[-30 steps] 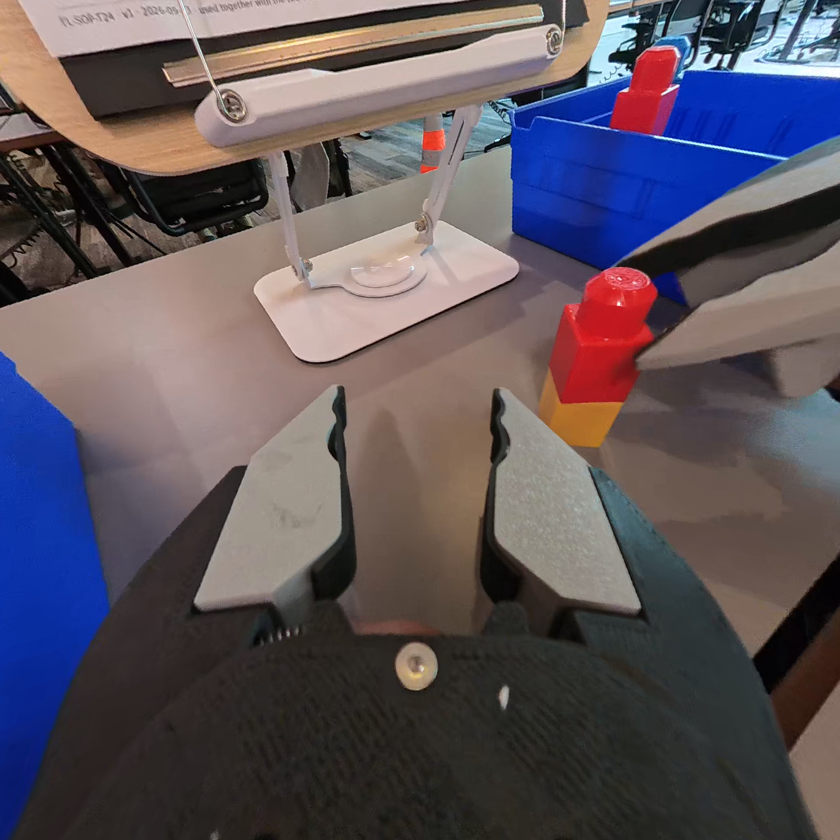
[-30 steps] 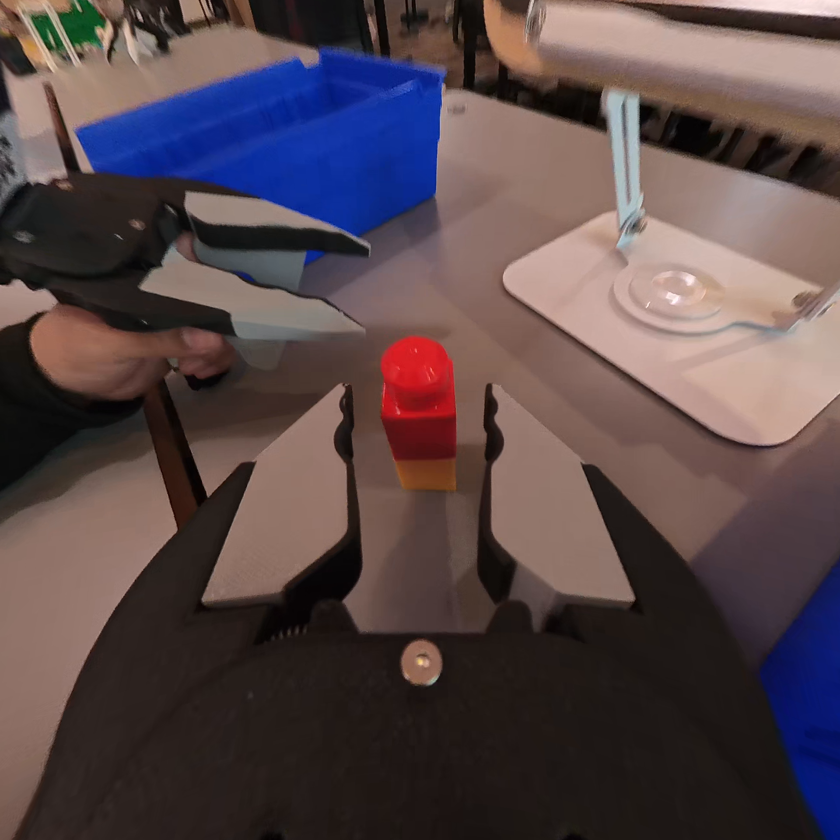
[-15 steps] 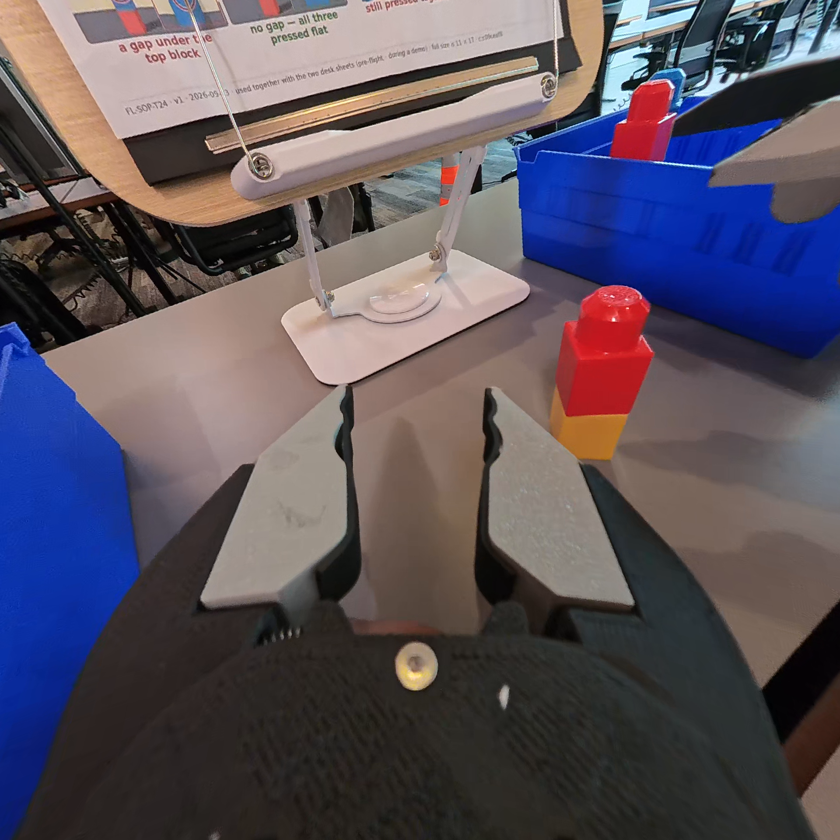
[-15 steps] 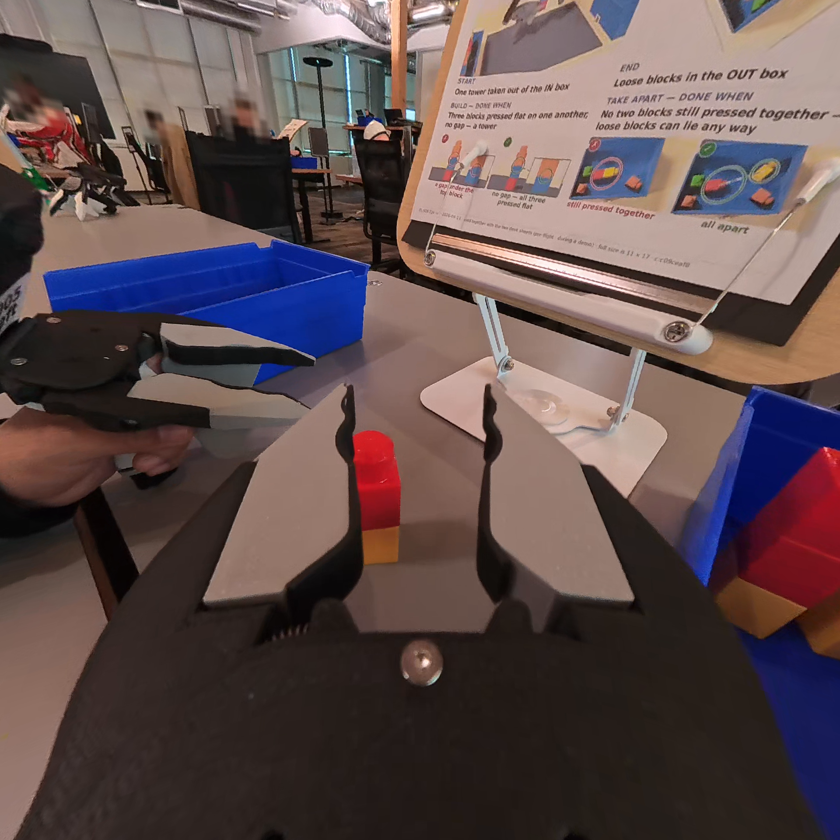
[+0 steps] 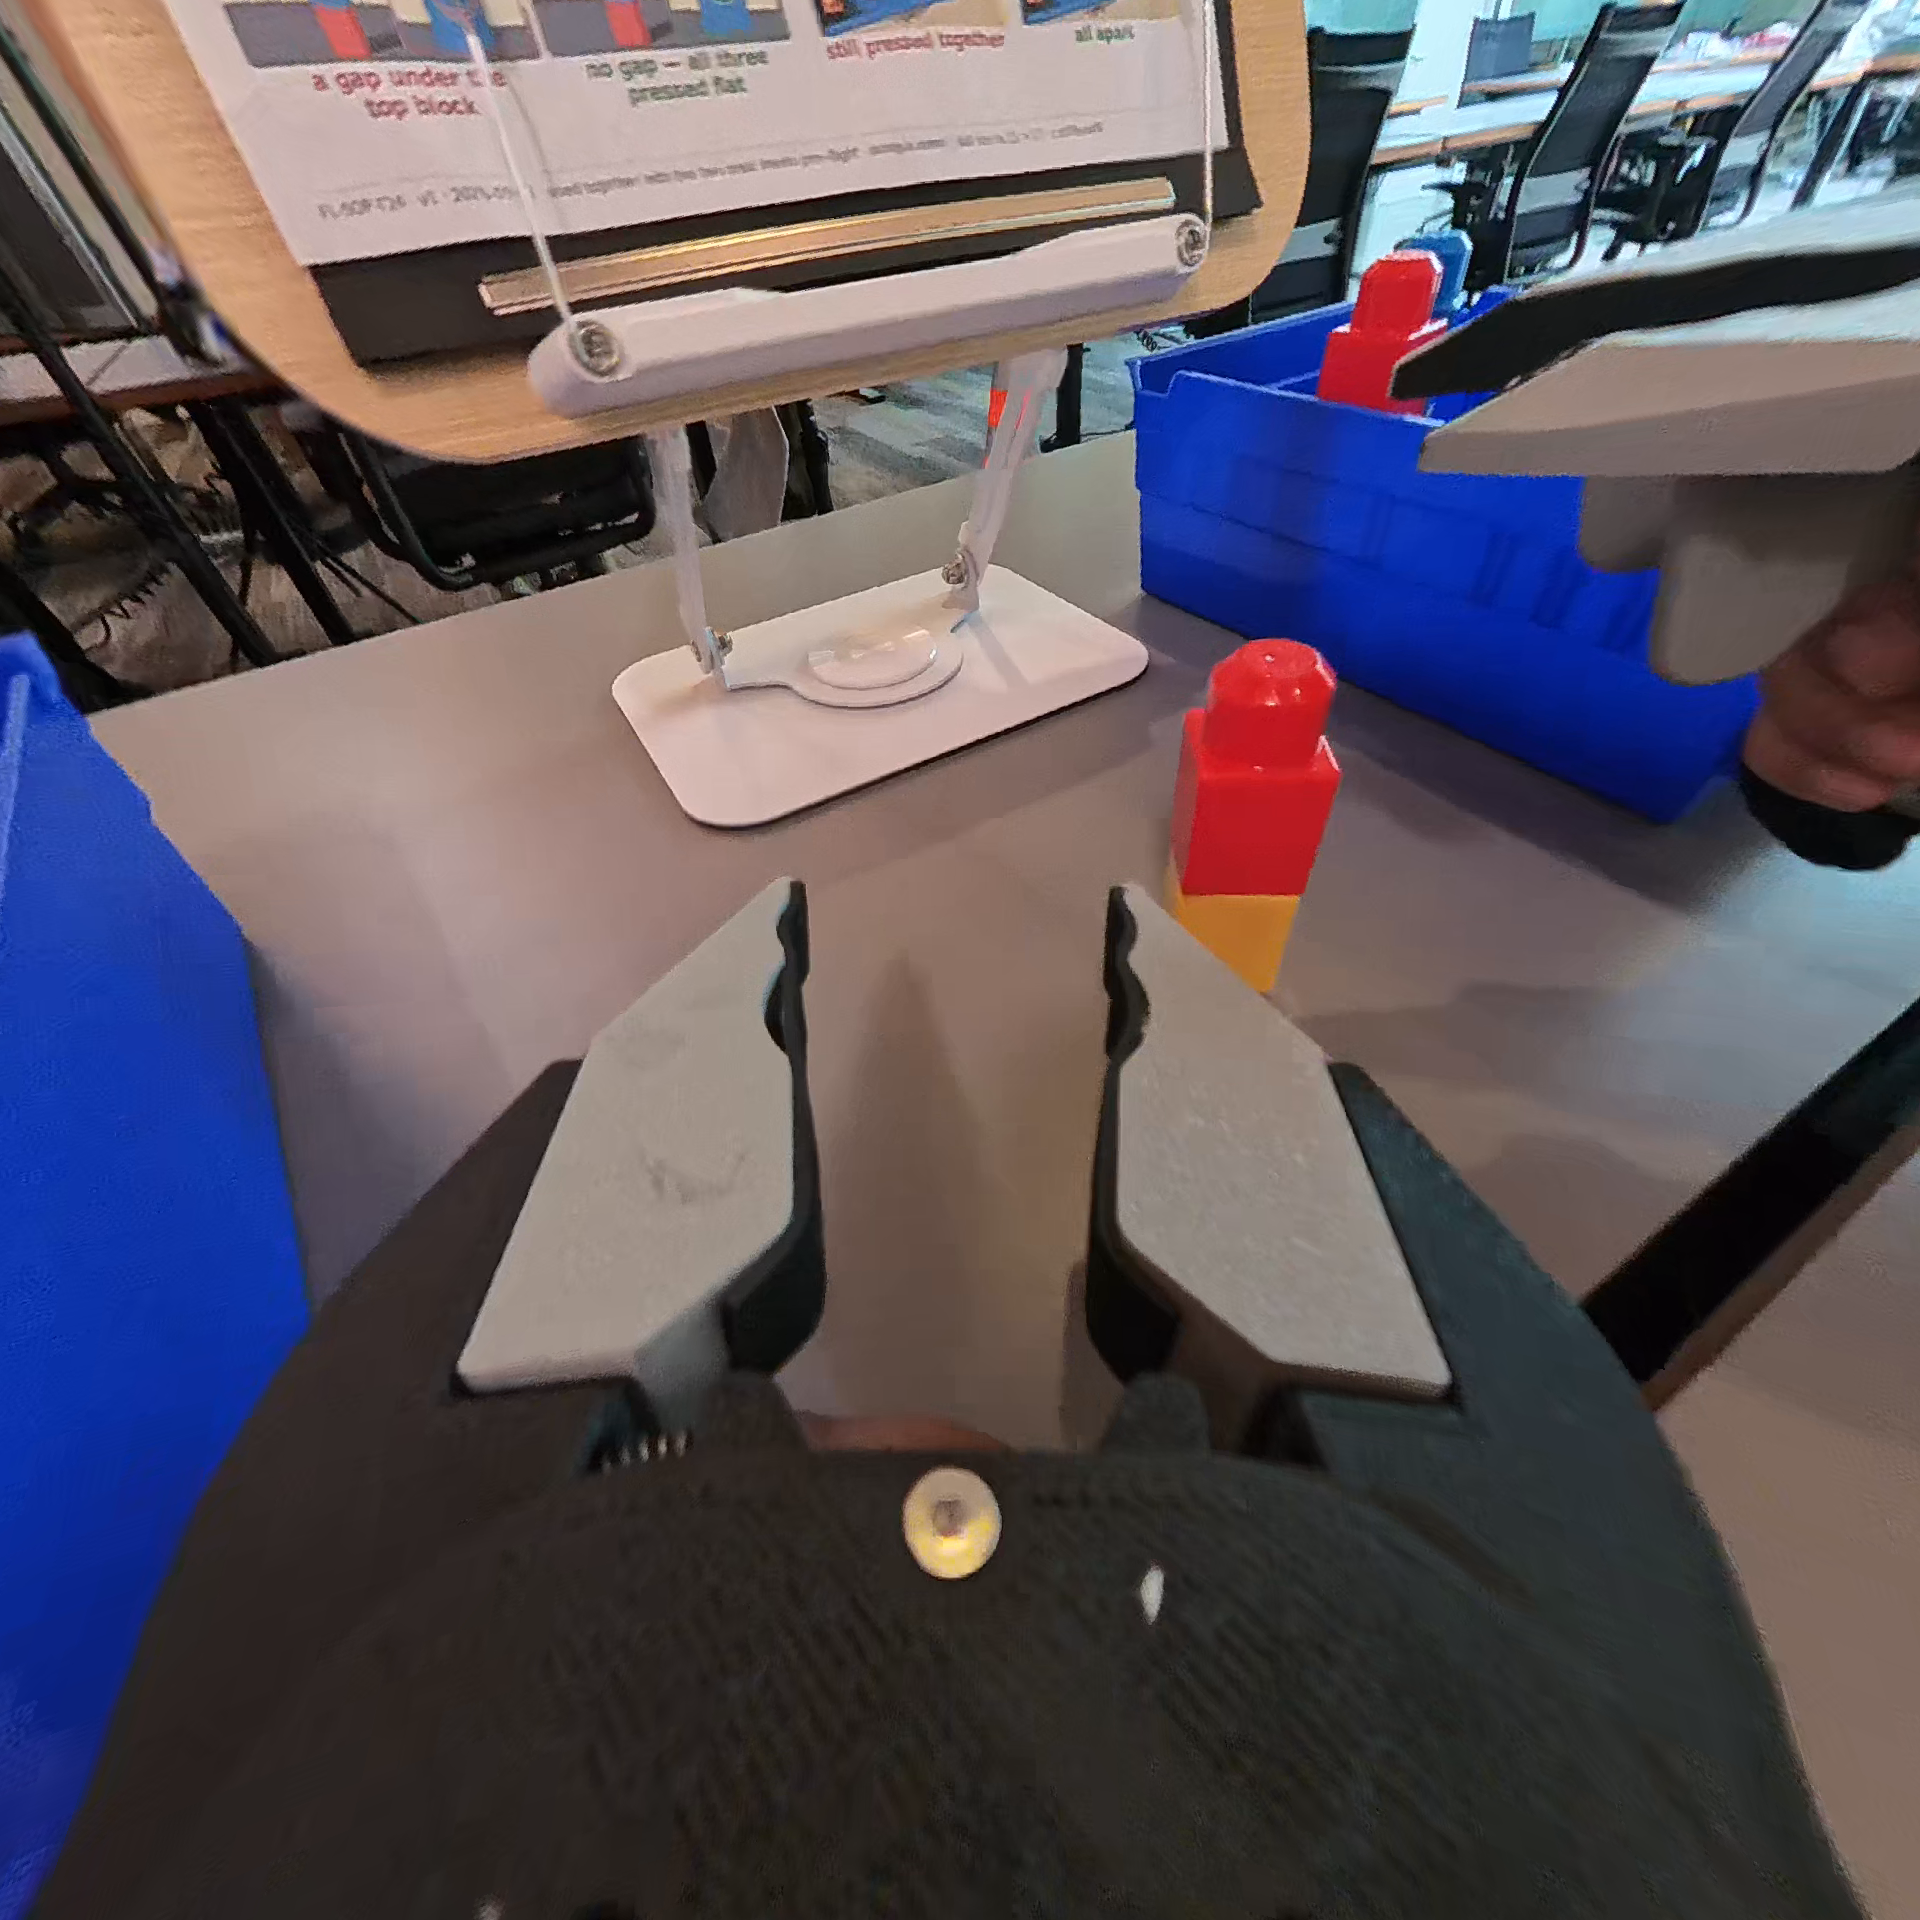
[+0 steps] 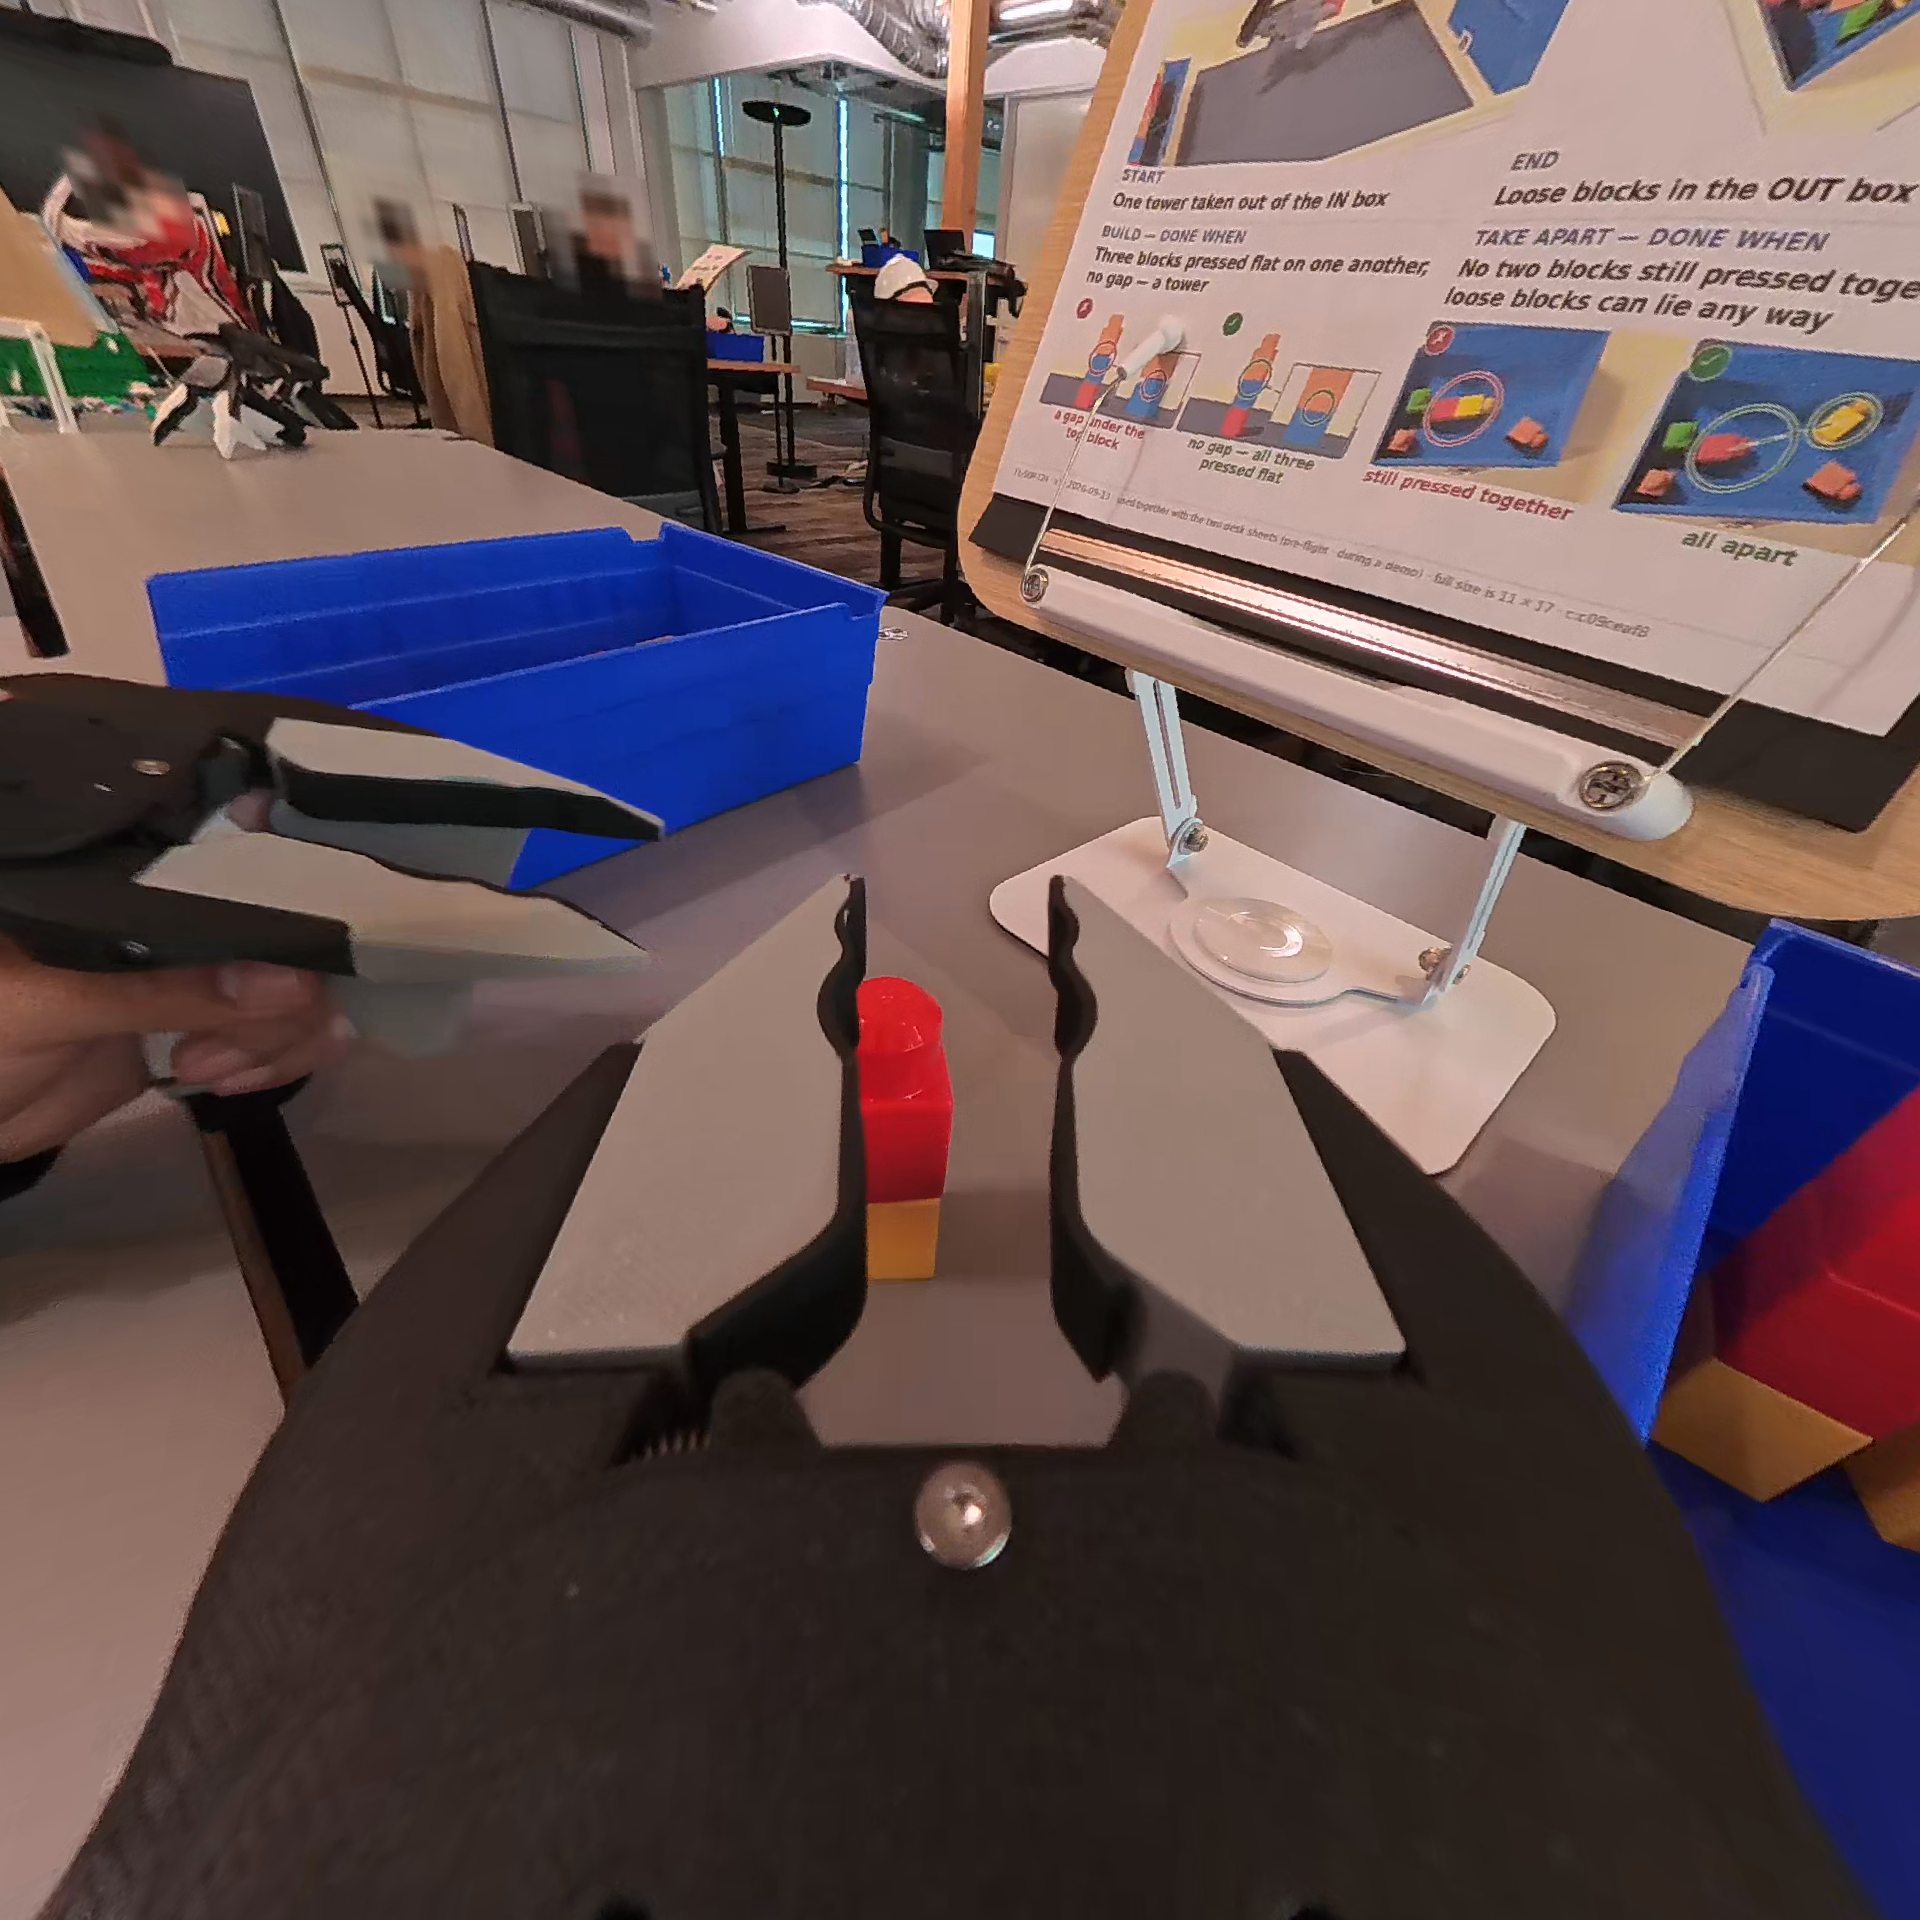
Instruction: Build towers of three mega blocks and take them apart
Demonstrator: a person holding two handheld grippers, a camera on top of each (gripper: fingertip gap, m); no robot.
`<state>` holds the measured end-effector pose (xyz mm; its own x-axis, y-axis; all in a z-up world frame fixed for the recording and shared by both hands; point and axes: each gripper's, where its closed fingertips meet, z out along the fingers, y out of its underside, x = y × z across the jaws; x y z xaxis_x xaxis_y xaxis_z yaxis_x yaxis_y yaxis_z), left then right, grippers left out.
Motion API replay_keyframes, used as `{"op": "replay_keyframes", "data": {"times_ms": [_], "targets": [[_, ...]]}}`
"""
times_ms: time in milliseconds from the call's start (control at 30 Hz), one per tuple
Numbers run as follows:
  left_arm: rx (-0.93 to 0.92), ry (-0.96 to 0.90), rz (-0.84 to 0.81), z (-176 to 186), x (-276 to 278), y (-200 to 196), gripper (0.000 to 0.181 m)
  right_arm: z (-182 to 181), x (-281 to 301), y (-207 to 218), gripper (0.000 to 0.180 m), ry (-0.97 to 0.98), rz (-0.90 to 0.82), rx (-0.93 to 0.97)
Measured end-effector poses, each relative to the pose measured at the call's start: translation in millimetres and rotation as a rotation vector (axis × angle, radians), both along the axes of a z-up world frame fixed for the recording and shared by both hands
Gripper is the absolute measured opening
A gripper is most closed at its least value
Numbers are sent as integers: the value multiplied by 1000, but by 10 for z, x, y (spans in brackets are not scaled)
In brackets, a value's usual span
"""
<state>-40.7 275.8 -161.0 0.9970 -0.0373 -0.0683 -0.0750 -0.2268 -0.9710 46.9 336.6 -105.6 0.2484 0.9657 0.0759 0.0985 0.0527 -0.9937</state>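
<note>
Left wrist view: a grey table [image 5: 436, 831] carries a white document stand [image 5: 883, 696] at 12 o'clock, its wooden board holding a printed sheet. Behind it are dark chair legs, cables and office chairs. One blue bin [image 5: 1403, 561] sits at 2 o'clock with a red block [image 5: 1387, 322] standing inside; another blue bin [image 5: 114, 1195] fills the 9 o'clock edge. The left hand-held gripper [image 5: 951, 914] has its fingers spread apart over bare table, holding nothing. The tower [image 5: 1252, 810], a red block on a yellow one, stands upright at 1 o'clock, just beside the right fingertip. The right hand-held gripper [image 5: 1455, 416] hangs at 2 o'clock, above the tower. Half a second ago it was higher and farther back, over the bin; the tower now sits closer to the left fingers.

Right wrist view: an open office with glass walls, desks and chairs lies beyond the table [image 6: 987, 748]. The right hand-held gripper [image 6: 951, 904] is parted and empty; the tower [image 6: 902, 1122] stands between its fingers, partly hidden by the left one. Contact cannot be told. The tower looks nearer than before.
</note>
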Motion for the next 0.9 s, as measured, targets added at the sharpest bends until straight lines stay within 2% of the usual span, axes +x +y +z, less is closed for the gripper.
{"op": "replay_keyframes", "data": {"times_ms": [133, 200, 300, 400, 500, 600, 733, 900], "targets": [[28, -125, -2, 237, -58, -325, 56, 13, -6, -14, 33, -3, -6, 30], [34, -94, 28, 462, -169, -539, 56, 31, -4, -15, 33, -1, -11, 39], [32, -5, 183, 845, -694, -820, 45, 77, 13, -15, 33, 18, -17, 44], [-40, -79, 329, 996, -1394, -971, 49, 96, 20, -10, 33, 36, -17, 28], [-187, -153, 391, 809, -1865, -991, 59, 69, 12, -2, 33, 36, -15, 10], [-382, -128, 470, 444, -2196, -1069, 64, 24, 1, 16, 33, 22, -20, 5], [-611, -53, 557, -41, -2488, -1212, 64, 19, -13, 9, 33, 19, -15, 2], [-770, 10, 624, -401, -2648, -1246, 59, 19, -30, -15, 33, 7, -15, 23]]}}
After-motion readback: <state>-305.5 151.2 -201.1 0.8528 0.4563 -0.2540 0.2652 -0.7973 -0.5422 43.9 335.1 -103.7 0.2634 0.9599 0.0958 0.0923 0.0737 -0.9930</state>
